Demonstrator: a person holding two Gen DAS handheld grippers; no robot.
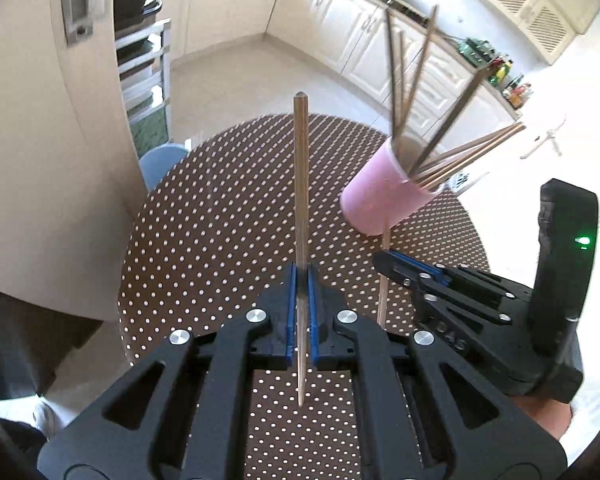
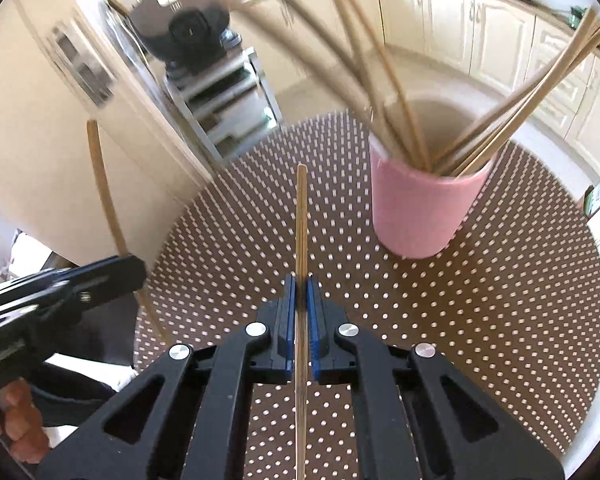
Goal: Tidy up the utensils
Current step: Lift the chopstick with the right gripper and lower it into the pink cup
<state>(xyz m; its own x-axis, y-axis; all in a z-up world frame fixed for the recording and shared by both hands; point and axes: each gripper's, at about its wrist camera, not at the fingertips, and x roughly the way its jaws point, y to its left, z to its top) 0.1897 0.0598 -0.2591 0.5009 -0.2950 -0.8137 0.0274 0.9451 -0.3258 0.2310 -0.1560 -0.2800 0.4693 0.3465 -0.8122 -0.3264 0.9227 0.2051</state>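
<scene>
A: Nearest the left wrist view: left gripper (image 1: pixel 301 280), blue pads clamped on a wooden chopstick (image 1: pixel 301 184). Stick stands upright through the jaws, blunt end up, thin tip below the pads.

B: Same on the other side. Right gripper (image 2: pixel 301 292) is pinched on a second chopstick (image 2: pixel 301 220), also upright. Both hover above the dotted counter (image 2: pixel 480 320); nothing loose on the cloth that I can see.

A: Target is the pink cup (image 2: pixel 422 208), standing on the counter ahead and to the right of the right gripper. Already holds a fan of chopsticks (image 2: pixel 500 120), leaning out towards several sides.

B: Judgement: step in hand is delivery of both sticks into that cup. How to do it well?

A: One at a time. The right gripper sits nearer the cup, so it probably goes first. Bring the lower tip over the open middle of the mouth, not the rim.

B: Leaning sticks are the risk. A sideways approach would rake them, perhaps tip the cup.

A: So come in from above, stick kept near vertical, lower until the tip is well inside, then part the pads. Left gripper holds off to its own side meanwhile.

B: Cup looks blurred in both views; exact rim position uncertain.
</scene>
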